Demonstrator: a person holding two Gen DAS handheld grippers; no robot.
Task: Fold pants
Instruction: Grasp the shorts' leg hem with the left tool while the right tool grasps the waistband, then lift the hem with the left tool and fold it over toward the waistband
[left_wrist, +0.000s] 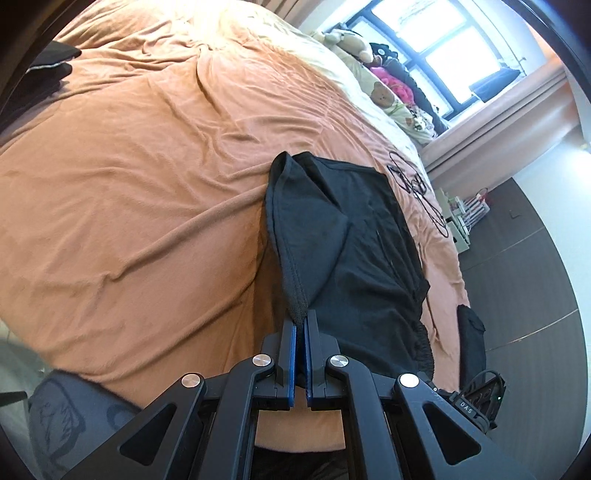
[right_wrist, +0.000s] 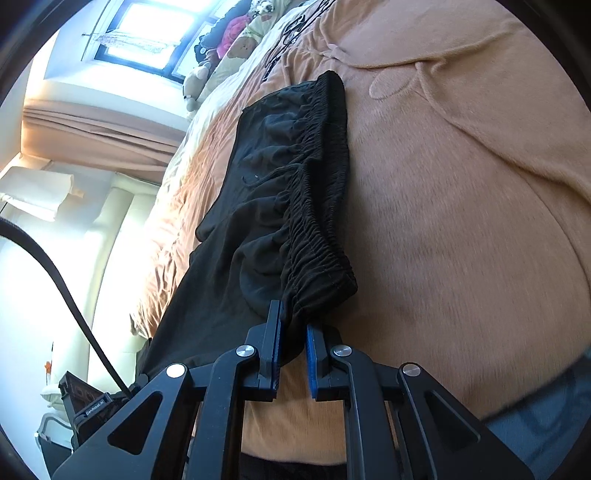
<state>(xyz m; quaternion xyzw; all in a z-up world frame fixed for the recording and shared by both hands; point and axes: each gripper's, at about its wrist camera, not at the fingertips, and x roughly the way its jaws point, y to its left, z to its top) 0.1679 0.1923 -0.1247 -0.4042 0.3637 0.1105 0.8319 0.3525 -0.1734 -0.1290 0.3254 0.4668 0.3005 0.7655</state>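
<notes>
1. A pair of black cotton pants (left_wrist: 354, 236) with a gathered elastic waistband (right_wrist: 317, 206) lies along the near edge of a bed covered in a rumpled orange fleece blanket (left_wrist: 140, 177).
2. The left hand-held gripper (left_wrist: 301, 325) has its blue-padded jaws nearly closed, pinching a stitched hem of the pants.
3. The right hand-held gripper (right_wrist: 293, 325) has its jaws a little apart, clamping bunched waistband fabric.
4. Stuffed toys (left_wrist: 384, 94) line the bed's far edge beneath a bright window (left_wrist: 443, 44).
</notes>
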